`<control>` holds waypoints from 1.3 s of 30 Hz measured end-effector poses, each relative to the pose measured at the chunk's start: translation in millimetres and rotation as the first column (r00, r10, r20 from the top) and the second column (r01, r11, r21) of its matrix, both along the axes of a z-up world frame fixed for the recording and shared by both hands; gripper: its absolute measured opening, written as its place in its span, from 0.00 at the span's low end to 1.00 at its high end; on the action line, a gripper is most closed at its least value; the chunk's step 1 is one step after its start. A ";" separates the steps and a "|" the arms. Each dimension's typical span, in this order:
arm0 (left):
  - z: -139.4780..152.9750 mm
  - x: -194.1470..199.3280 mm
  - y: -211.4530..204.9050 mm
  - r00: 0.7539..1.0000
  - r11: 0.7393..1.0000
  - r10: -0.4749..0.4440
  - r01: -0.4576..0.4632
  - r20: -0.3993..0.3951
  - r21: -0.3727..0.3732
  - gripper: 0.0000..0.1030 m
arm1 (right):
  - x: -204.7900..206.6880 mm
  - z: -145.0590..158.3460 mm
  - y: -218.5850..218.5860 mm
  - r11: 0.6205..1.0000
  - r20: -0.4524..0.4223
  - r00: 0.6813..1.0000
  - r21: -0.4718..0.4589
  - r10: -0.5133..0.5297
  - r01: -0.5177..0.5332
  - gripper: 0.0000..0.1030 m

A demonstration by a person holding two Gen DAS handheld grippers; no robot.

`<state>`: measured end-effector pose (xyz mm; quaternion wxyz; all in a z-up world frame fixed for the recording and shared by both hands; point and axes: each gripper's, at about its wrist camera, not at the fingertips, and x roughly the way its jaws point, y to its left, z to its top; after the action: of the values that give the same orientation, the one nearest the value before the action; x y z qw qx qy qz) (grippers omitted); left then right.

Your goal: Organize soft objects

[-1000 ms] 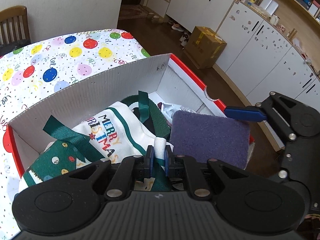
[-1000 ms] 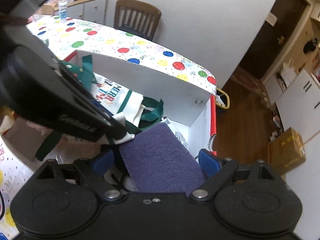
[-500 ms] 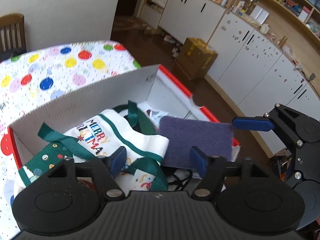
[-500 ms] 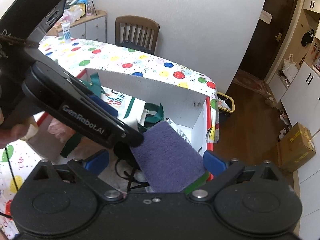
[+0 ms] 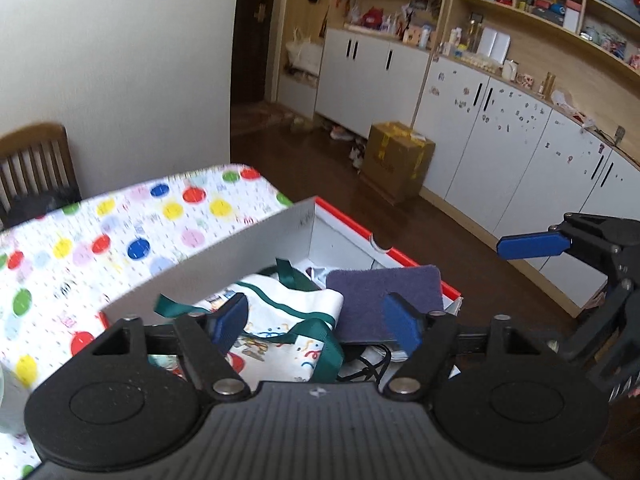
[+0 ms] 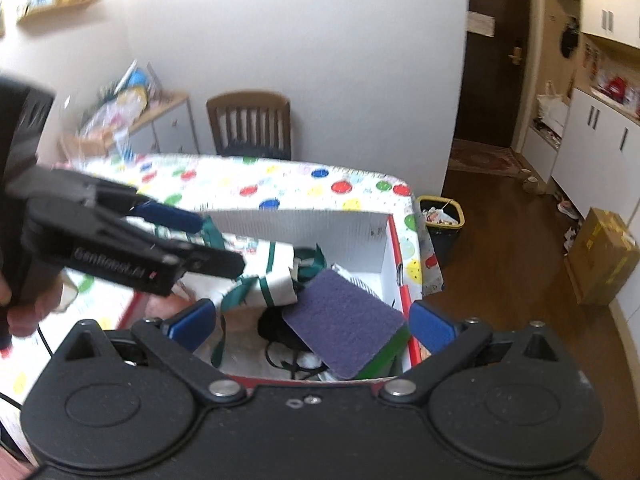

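A white Christmas tote bag (image 5: pixel 288 308) with green straps lies in the white, red-rimmed box (image 5: pixel 240 252). Beside it, a purple scouring pad (image 5: pixel 380 292) with a green underside leans on the box's right corner. My left gripper (image 5: pixel 316 304) hovers above the bag, its jaws opening with nothing pressed between them. My right gripper (image 6: pixel 312 312) stands wide open over the pad (image 6: pixel 344 320), not touching it. The right wrist view also shows the bag (image 6: pixel 272 280), the box (image 6: pixel 304 224) and the left gripper (image 6: pixel 216 240). One blue finger of the right gripper (image 5: pixel 532 245) shows at the right.
The box sits on a table with a dotted cloth (image 5: pixel 120 232). A black cord (image 5: pixel 372 360) lies in the box. A wooden chair (image 6: pixel 250 124) stands behind the table. On the floor are a waste bin (image 6: pixel 442 224) and a cardboard carton (image 5: pixel 396 160), with white cabinets (image 5: pixel 500 160) beyond.
My left gripper let go of the bag's fabric and opened. Both grippers rose and drew back from the box. The right jaws widened a little; the pad stays in the box.
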<state>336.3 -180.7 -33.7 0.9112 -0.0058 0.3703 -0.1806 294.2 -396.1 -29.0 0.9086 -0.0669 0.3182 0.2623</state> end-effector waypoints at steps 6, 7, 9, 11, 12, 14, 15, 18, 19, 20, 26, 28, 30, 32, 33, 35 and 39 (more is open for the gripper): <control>20.3 -23.9 12.4 0.997 1.000 -0.003 0.002 0.079 0.011 0.81 | -18.6 17.1 -5.9 0.990 0.038 0.996 0.121 -0.077 0.072 1.00; 23.2 -27.6 14.9 0.996 1.000 -0.002 0.000 0.088 0.013 0.81 | -22.6 19.5 -5.8 0.988 0.048 0.995 0.136 -0.086 0.079 1.00; 28.1 -35.5 20.7 0.994 1.000 -0.002 0.002 0.108 0.006 0.83 | -30.9 23.8 -5.3 0.981 0.063 0.993 0.169 -0.104 0.092 1.00; 32.9 -42.6 25.7 0.993 1.000 0.000 -0.001 0.120 0.004 0.84 | -38.3 26.4 -3.8 0.974 0.071 0.990 0.202 -0.121 0.105 1.00; 35.1 -46.4 27.7 0.992 1.000 0.002 -0.004 0.126 0.009 0.87 | -43.0 27.8 -2.7 0.970 0.077 0.988 0.216 -0.134 0.115 1.00; 39.2 -53.6 31.9 0.989 1.000 0.008 -0.010 0.146 0.015 0.92 | -51.3 29.7 0.5 0.963 0.084 0.984 0.238 -0.154 0.131 1.00; 40.8 -57.1 34.8 0.988 1.000 0.010 -0.012 0.152 0.012 0.96 | -54.8 29.9 1.3 0.958 0.086 0.982 0.249 -0.166 0.140 1.00; 45.7 -66.6 43.1 0.986 1.000 0.015 -0.013 0.169 -0.009 1.00 | -66.1 30.2 3.4 0.944 0.084 0.976 0.280 -0.203 0.172 1.00; 46.9 -69.8 45.5 0.984 1.000 0.017 -0.015 0.176 -0.015 1.00 | -70.0 30.4 5.3 0.941 0.088 0.972 0.282 -0.218 0.186 1.00; 48.0 -73.3 47.9 0.982 1.000 0.021 -0.017 0.185 -0.021 1.00 | -73.1 30.7 6.6 0.939 0.092 0.969 0.284 -0.231 0.196 1.00; 50.1 -89.3 60.1 0.979 0.999 0.033 -0.026 0.199 -0.035 1.00 | -93.4 30.7 18.3 0.928 0.095 0.958 0.289 -0.272 0.234 1.00; 49.5 -92.8 64.1 0.979 0.999 0.029 -0.023 0.201 -0.032 1.00 | -98.9 30.1 22.6 0.927 0.093 0.956 0.286 -0.279 0.242 1.00; 48.7 -98.5 67.8 0.978 0.999 0.022 -0.017 0.206 -0.029 1.00 | -104.5 28.8 27.2 0.926 0.095 0.953 0.280 -0.289 0.253 1.00; 47.9 -104.0 71.3 0.977 1.000 0.017 -0.012 0.212 -0.026 1.00 | -107.8 27.1 31.1 0.923 0.088 0.951 0.281 -0.297 0.262 1.00; 47.8 -106.4 73.0 0.977 1.000 0.016 -0.011 0.214 -0.024 1.00 | -110.4 26.6 32.9 0.921 0.086 0.950 0.285 -0.301 0.266 1.00; 47.8 -110.9 75.7 0.975 1.000 0.010 -0.005 0.220 -0.023 1.00 | -114.3 25.9 36.6 0.917 0.086 0.946 0.286 -0.312 0.276 1.00; 47.0 -117.2 81.8 0.975 1.000 0.003 0.003 0.223 -0.025 1.00 | -120.5 25.1 43.1 0.915 0.083 0.944 0.286 -0.320 0.285 1.00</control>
<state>219.0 -99.0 13.3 0.9468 0.0031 0.2635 -0.1846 173.7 -353.0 -3.8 0.9572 0.0911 0.2270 0.1547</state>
